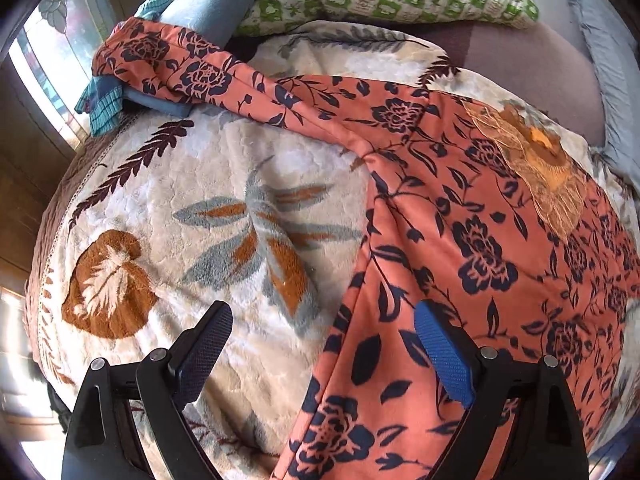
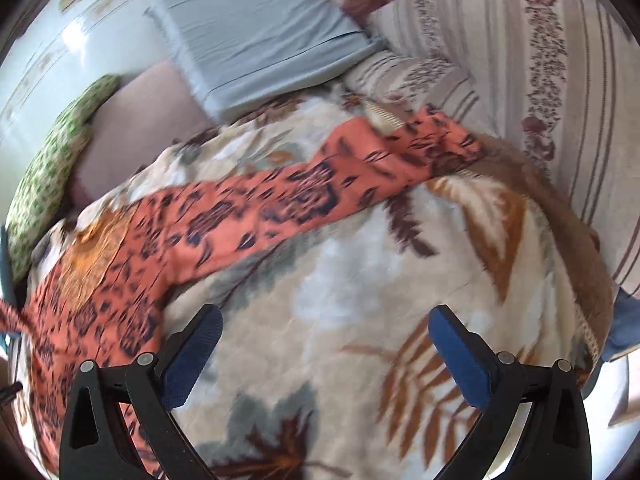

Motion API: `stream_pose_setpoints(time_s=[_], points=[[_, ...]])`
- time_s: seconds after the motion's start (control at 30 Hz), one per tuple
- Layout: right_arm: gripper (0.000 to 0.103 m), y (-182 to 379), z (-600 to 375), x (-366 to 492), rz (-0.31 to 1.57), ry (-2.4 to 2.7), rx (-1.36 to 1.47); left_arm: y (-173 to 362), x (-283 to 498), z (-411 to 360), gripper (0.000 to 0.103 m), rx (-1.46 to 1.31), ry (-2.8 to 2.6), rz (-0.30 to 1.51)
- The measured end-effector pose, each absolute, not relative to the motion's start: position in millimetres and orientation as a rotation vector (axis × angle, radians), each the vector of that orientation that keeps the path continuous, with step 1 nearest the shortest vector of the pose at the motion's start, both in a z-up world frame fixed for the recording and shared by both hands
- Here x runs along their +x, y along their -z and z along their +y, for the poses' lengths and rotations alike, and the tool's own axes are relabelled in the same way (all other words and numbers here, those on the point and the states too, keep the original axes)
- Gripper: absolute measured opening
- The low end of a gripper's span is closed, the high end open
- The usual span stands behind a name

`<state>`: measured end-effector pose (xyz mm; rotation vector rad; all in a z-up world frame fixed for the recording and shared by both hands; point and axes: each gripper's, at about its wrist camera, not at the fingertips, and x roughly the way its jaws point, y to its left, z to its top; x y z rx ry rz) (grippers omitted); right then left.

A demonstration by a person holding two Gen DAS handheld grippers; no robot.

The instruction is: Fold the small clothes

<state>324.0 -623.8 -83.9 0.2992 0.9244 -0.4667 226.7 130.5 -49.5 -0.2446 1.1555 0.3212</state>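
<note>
left gripper [image 1: 324, 320] gaping — above floral garment [image 1: 460, 240] | plush blanket [image 1: 180, 200] beneath

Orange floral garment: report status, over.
Left gripper open, right gripper open. Orange floral garment spread unfolded on blanket. One sleeve over blue clothes.

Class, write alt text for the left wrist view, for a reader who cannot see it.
An orange floral garment lies spread on a cream leaf-print blanket, one sleeve stretching away to the upper left. The open left hand-held gripper hovers over its near edge, holding nothing.
</note>
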Motion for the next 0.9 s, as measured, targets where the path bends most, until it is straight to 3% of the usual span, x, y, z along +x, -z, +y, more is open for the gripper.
stream_pose_setpoints(time_s=[0.33,0.73,0.83,0.9], points=[[0.103,94,-781,362,0.822,0.641,0.664,90,305,171,0.088,-0.429,-0.396,1.201],[0.101,155,-818,409,0.841,0.651,0.739,134,360,158,0.085,-0.407,-0.456,1.281],[0.074,159,-822,414,0.828,0.613,0.762,136,365,154,0.085,-0.382,-0.472,1.265],[0.044,160,-826,415,0.846,0.619,0.758,136,368,152,0.083,-0.391,-0.476,1.266]])
